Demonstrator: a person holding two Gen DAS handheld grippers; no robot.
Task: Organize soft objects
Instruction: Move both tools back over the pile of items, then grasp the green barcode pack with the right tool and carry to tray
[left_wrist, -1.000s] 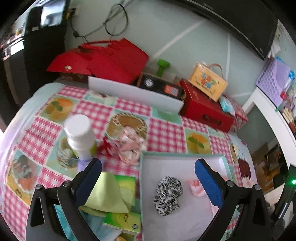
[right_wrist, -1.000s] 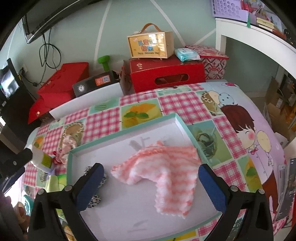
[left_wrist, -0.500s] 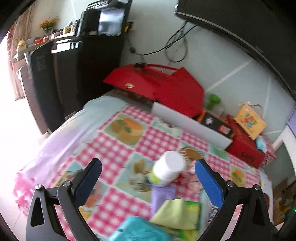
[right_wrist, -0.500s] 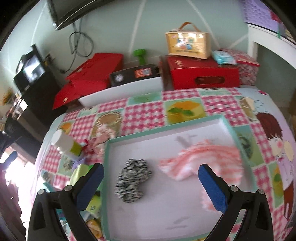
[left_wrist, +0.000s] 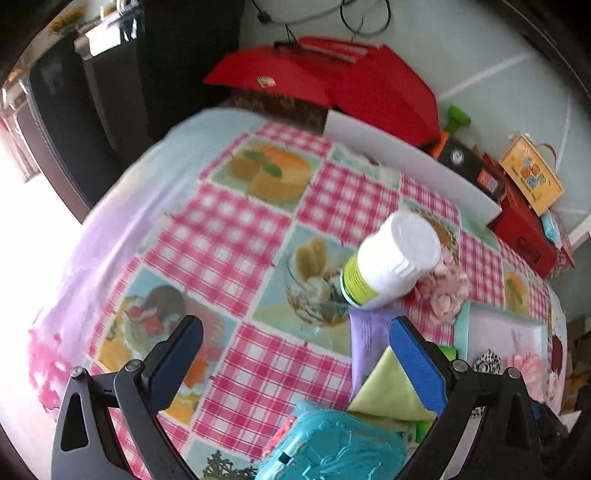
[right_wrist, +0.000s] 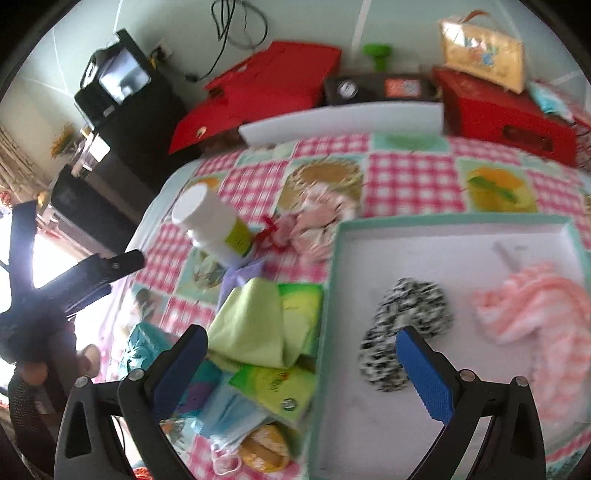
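Observation:
A teal-rimmed white tray holds a black-and-white fuzzy piece and a pink striped cloth. Left of the tray a pale pink ruffled scrunchie lies on the checked tablecloth, and a light green cloth rests on green packets. My right gripper hovers open over the tray's left rim and the green cloth. My left gripper hangs open above bare tablecloth, left of the pile.
A white bottle stands by the scrunchie. A teal case, a blue face mask and green packets crowd the near side. Red boxes and a white board line the far edge. Open tablecloth lies left.
Both views have swung left. The left gripper moved off the tray to the tablecloth's left part; the right gripper shifted from the tray's middle to its left rim. Nothing was grasped.

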